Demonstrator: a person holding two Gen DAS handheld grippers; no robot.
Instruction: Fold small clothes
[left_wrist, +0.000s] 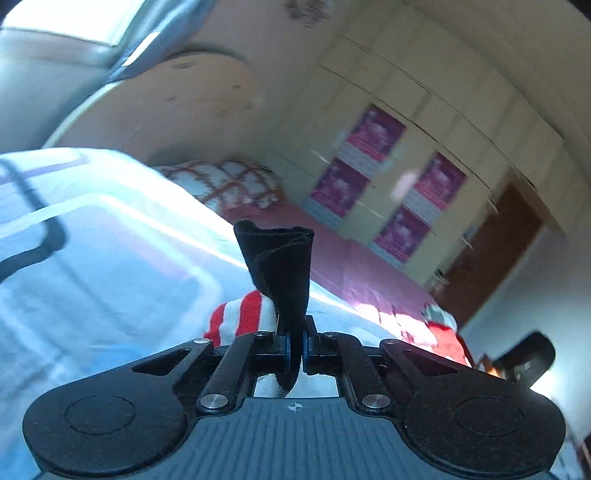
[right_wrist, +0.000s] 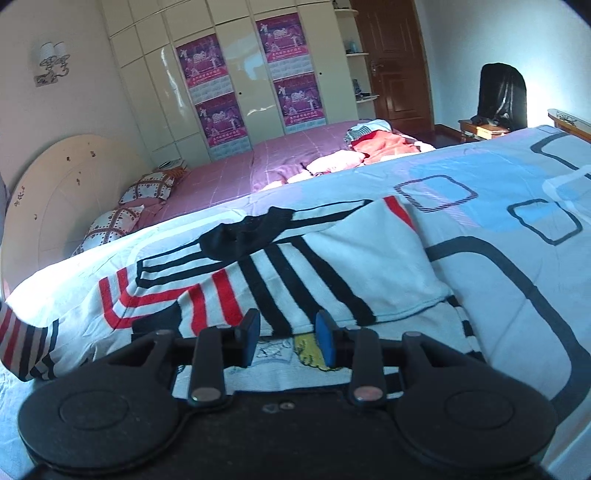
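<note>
In the left wrist view my left gripper (left_wrist: 295, 349) is shut on a black ribbed strip of cloth (left_wrist: 280, 266) that stands up between the pads. Red-and-white striped fabric (left_wrist: 240, 317) hangs just behind it, over the light blue patterned sheet (left_wrist: 92, 258). In the right wrist view a white garment with black and red stripes (right_wrist: 295, 273) lies spread on the sheet (right_wrist: 498, 266), with a black collar piece (right_wrist: 243, 232) at its far side. My right gripper (right_wrist: 288, 338) stands open low over the garment's near edge, and its blue pads (right_wrist: 325, 338) press on nothing.
A second bed with a purple cover (right_wrist: 258, 158) lies beyond, bearing two patterned pillows (right_wrist: 147, 188) and a heap of red and pink clothes (right_wrist: 380, 144). A cream wardrobe with posters (right_wrist: 236, 85), a round headboard (right_wrist: 62, 184), a brown door (right_wrist: 399, 62) and a black-covered chair (right_wrist: 502, 96) line the room.
</note>
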